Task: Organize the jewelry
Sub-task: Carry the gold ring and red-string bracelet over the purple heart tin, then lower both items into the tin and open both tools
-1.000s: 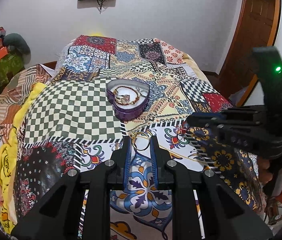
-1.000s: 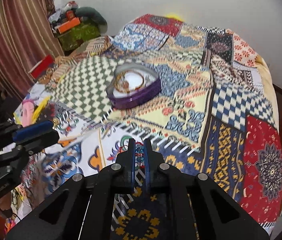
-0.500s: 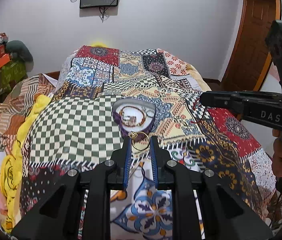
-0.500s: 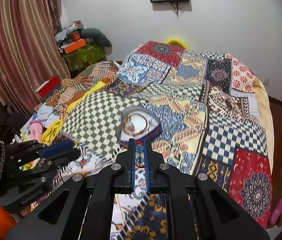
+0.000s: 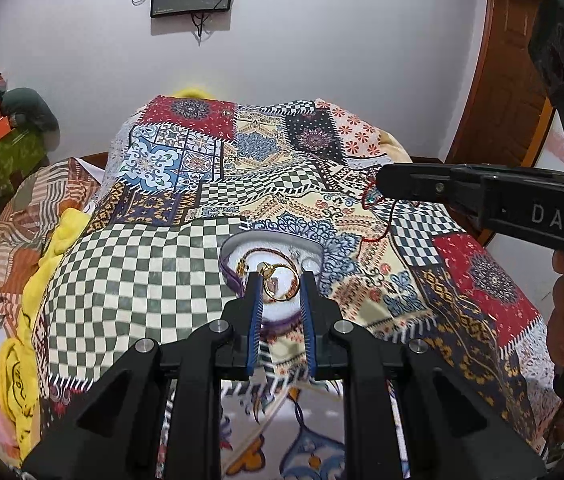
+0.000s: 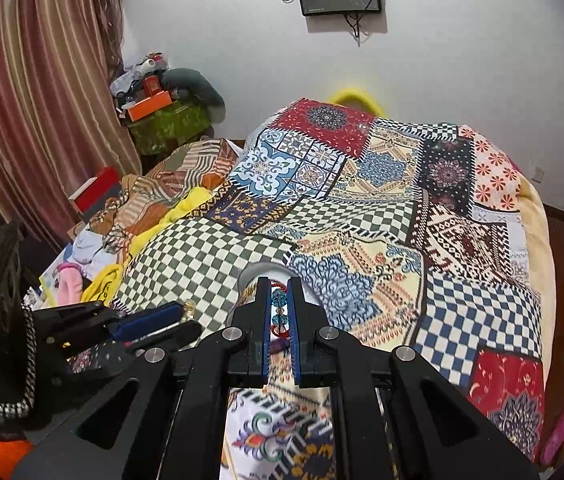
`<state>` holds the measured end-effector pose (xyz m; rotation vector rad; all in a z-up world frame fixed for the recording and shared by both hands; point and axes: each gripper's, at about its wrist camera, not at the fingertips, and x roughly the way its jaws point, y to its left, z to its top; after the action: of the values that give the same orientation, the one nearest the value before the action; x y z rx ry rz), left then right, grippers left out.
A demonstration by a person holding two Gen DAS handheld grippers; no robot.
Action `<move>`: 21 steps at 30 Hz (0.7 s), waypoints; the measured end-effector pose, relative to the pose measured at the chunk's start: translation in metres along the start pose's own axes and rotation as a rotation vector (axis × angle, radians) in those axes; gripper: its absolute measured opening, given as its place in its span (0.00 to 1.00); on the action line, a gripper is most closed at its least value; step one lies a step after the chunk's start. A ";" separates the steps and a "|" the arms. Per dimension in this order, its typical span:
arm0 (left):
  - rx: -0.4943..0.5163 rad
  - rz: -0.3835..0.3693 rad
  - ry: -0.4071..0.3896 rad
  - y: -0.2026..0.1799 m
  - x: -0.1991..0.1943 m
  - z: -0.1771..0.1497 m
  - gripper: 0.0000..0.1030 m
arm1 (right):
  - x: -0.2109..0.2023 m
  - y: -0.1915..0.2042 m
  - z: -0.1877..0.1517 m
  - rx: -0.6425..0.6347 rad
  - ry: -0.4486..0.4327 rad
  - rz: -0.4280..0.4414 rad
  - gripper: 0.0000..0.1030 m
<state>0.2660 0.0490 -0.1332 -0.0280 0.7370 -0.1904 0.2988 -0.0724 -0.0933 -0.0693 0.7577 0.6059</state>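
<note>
My left gripper (image 5: 280, 278) is shut on a gold ring (image 5: 278, 285) and holds it above the purple heart-shaped jewelry box (image 5: 228, 268) on the patchwork bedspread. A gold bracelet (image 5: 244, 261) lies inside the box. My right gripper (image 6: 279, 282) is shut on a red cord bracelet with blue beads (image 6: 278, 304), right over the box (image 6: 248, 276). In the left wrist view the right gripper (image 5: 382, 182) reaches in from the right with the red cord (image 5: 378, 220) hanging from it. The left gripper (image 6: 186, 314) shows at lower left in the right wrist view.
The bed (image 6: 402, 216) fills both views. Clothes and cloths (image 6: 94, 252) are piled along its left edge. A green box with clutter (image 6: 166, 120) stands in the far corner beside a curtain (image 6: 34, 112). A wooden door (image 5: 502, 92) is at right.
Both grippers have risen and moved forward toward the heart-shaped box, each still holding its piece. The ring and the beaded bracelet now hang over the box.
</note>
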 end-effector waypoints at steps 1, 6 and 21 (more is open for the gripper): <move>-0.001 0.000 0.003 0.002 0.005 0.002 0.17 | 0.004 0.000 0.002 0.001 0.002 0.002 0.07; -0.022 -0.016 0.026 0.012 0.025 0.008 0.17 | 0.021 -0.001 0.012 0.001 0.015 0.020 0.07; -0.054 -0.067 0.117 0.022 0.081 0.008 0.17 | 0.089 -0.009 0.015 0.033 0.149 0.072 0.07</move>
<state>0.3330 0.0557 -0.1833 -0.0935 0.8588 -0.2377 0.3635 -0.0318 -0.1426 -0.0573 0.9172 0.6613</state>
